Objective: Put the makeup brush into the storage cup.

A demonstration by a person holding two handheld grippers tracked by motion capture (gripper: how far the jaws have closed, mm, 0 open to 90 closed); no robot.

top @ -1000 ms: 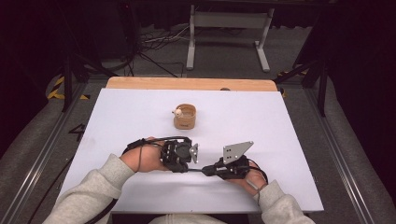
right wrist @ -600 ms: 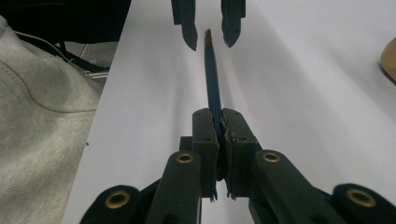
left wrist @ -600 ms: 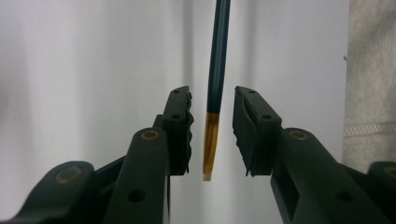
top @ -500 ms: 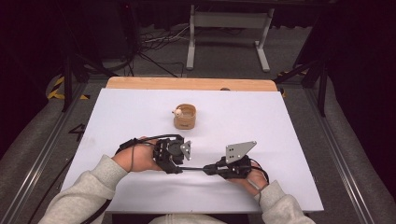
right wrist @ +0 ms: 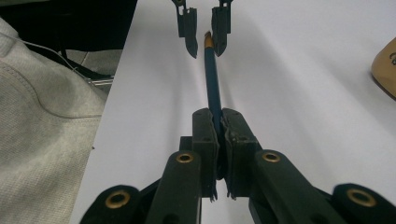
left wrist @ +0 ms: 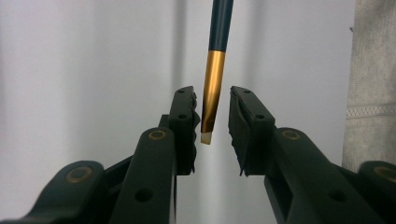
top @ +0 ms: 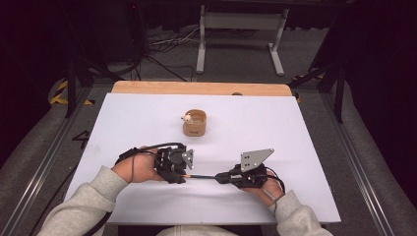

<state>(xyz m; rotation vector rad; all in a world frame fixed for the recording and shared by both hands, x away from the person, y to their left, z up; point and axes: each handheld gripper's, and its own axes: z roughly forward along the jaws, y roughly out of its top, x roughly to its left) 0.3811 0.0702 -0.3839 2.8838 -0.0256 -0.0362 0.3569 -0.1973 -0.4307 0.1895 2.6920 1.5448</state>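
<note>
On a white sheet [top: 305, 147] over a wooden table [top: 196, 88] in a dark room, the right gripper [top: 222, 177] clamps a dark blue pencil [right wrist: 214, 88] whose gold end sits between the left gripper [left wrist: 212, 123]'s slightly parted, just-closing jaws, a wooden cup [top: 194, 123] well beyond.

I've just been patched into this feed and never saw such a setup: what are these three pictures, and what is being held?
A person at a white table holds a two-jaw hand gripper in each hand. The high view looks down from above; each of the other two pictures comes from a camera riding on one gripper, looking along its black jaws. The right gripper is shut on a thin dark blue pencil. The pencil's gold end sits between the jaws of the left gripper, which have just been closing a little but do not press on it. Farther back stands a small wooden cup.
</note>
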